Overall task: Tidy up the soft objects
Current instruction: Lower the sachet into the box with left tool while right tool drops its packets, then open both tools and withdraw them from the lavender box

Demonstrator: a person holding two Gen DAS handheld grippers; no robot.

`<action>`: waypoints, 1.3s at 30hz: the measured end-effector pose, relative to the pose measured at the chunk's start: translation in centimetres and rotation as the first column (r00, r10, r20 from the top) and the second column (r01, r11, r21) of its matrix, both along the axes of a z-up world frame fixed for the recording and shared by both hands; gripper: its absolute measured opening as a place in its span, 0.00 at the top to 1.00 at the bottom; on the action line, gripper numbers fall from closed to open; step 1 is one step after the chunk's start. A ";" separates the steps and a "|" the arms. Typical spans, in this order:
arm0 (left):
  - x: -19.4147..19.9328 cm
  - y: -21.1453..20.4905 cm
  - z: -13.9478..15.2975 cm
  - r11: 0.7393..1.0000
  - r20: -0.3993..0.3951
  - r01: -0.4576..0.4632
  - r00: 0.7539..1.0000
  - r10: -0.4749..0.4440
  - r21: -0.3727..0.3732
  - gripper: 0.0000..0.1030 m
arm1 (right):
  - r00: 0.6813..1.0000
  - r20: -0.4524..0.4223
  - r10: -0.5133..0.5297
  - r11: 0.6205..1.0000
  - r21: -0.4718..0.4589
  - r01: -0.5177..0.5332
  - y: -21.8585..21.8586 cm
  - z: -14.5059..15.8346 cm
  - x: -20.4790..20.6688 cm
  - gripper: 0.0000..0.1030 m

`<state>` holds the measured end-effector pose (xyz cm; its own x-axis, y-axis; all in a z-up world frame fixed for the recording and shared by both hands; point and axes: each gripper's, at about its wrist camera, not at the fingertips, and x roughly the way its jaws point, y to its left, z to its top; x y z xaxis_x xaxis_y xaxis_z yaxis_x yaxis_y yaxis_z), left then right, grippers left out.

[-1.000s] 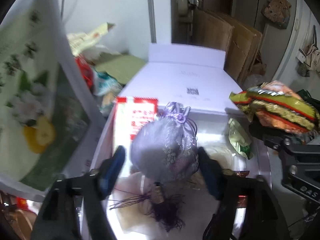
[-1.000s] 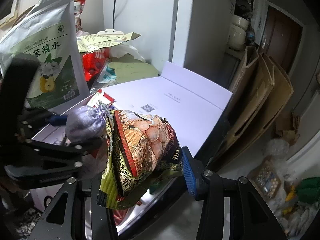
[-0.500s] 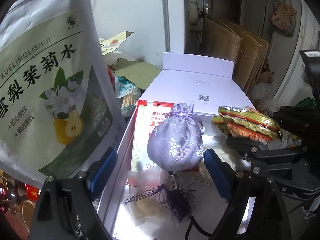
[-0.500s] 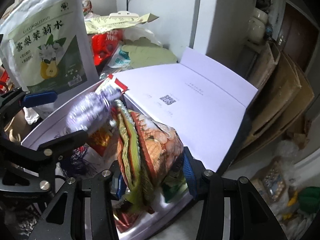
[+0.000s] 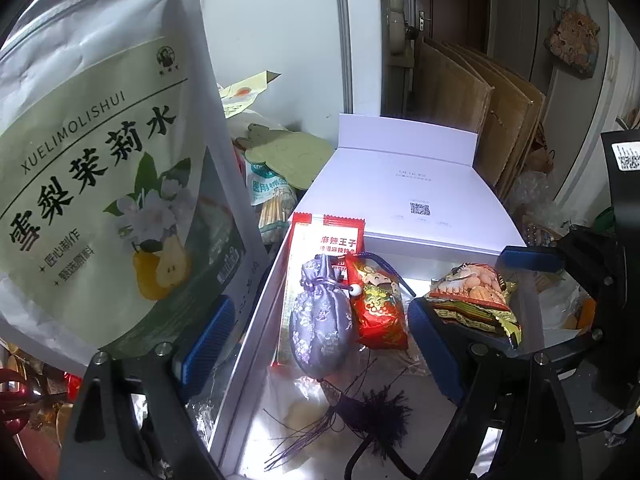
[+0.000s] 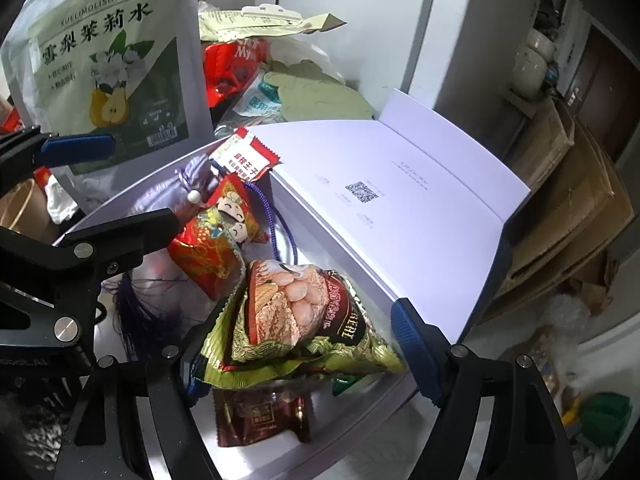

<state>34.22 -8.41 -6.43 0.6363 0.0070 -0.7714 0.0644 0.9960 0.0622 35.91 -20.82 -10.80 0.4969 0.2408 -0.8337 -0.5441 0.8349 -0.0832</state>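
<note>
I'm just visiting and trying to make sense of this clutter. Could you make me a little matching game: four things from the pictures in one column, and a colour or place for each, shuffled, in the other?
Things:
1. silk pouch
2. lucky charm bag
3. snack bag
4. tall tea pouch

Descriptions:
A. stands upright outside the white box, on its left
B. lavender, with a dark tassel
C. red and gold, with a little cartoon figure
D. green and gold, lying between the right tongs, whose jaws have just been opening

Pairs: 1-B, 2-C, 3-D, 4-A
</note>
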 end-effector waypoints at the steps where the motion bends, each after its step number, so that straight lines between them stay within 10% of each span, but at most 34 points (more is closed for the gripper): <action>1: 0.0 0.0 0.1 1.000 0.000 -0.002 1.000 0.002 0.000 0.14 | 1.000 0.000 -0.003 1.000 -0.002 0.003 -0.1 0.1 -0.1 0.23; 21: -2.5 -0.1 7.1 0.999 0.126 -0.004 0.992 0.010 -0.045 0.14 | 0.989 0.118 -0.084 0.992 0.102 0.072 -2.5 8.2 -2.9 0.21; 39: -12.2 -1.2 15.5 0.997 0.342 0.056 0.939 -0.033 -0.060 0.14 | 0.926 0.342 -0.161 0.972 0.216 0.089 -4.9 18.0 -12.9 0.21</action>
<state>21.97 -9.61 9.08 0.8597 -0.0718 -0.5058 0.0954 0.9952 0.0210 22.96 -25.70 7.24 0.7878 0.2956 -0.5405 -0.3987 0.9134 -0.0816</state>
